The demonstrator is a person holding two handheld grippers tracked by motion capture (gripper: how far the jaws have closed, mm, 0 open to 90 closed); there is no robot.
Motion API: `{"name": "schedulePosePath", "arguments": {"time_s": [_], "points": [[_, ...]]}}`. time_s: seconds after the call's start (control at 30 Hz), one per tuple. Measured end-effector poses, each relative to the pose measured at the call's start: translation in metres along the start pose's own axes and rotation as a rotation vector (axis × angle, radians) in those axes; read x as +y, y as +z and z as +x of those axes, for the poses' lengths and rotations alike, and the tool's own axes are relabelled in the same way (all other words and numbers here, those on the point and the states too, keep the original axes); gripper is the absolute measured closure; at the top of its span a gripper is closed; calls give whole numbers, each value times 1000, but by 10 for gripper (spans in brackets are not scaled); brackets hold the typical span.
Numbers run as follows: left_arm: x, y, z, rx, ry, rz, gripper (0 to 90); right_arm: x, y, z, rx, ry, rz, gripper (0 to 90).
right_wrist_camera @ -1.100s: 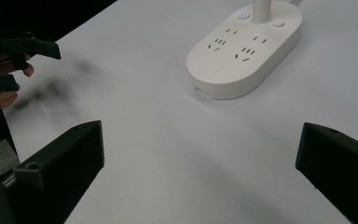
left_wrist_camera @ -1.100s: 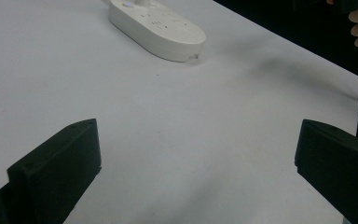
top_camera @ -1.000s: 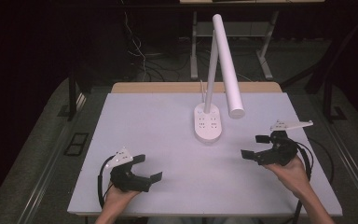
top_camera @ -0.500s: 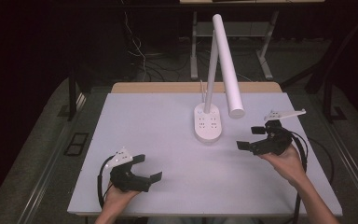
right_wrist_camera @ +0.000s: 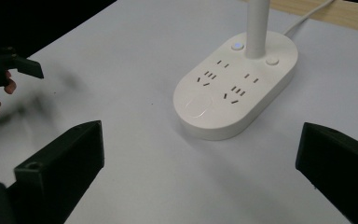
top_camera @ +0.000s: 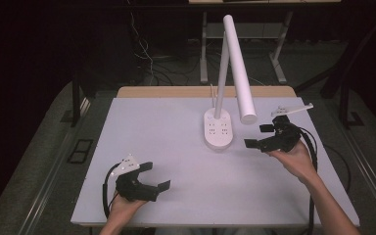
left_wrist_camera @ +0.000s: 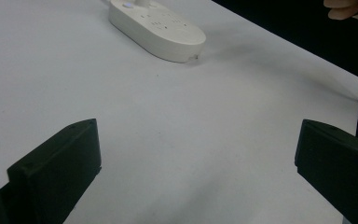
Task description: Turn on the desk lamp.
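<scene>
Early stage: right claw (top_camera: 263,136) wide open, approaching desk lamp w/ socket base (top_camera: 219,129), nothing gripped; left claw (top_camera: 152,177) open, idle on bench (top_camera: 176,147).

A flat white rectangular table (top_camera: 176,147) with a light wooden strip (top_camera: 166,92) along its far edge; on it, right of centre toward the back, stands a white oval plastic lamp base with sockets (top_camera: 219,129); its thin white cord (top_camera: 210,90) runs back over the far edge.
</scene>
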State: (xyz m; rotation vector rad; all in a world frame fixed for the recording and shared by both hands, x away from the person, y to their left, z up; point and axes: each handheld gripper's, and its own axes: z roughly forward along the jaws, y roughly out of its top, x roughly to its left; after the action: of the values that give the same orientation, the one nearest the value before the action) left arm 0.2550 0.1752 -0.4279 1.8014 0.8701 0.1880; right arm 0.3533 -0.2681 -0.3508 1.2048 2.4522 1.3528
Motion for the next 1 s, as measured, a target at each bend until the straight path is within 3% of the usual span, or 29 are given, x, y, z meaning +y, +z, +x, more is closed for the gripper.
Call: {"name": "schedulePosePath", "arguments": {"time_s": [0.67,1.0], "points": [[0,0,1,0,2,0,0,22,31,-24,-5,27,47,8],[0,-1,1,0,7,3,0,34,47,-35,4,40,26,52]]}}
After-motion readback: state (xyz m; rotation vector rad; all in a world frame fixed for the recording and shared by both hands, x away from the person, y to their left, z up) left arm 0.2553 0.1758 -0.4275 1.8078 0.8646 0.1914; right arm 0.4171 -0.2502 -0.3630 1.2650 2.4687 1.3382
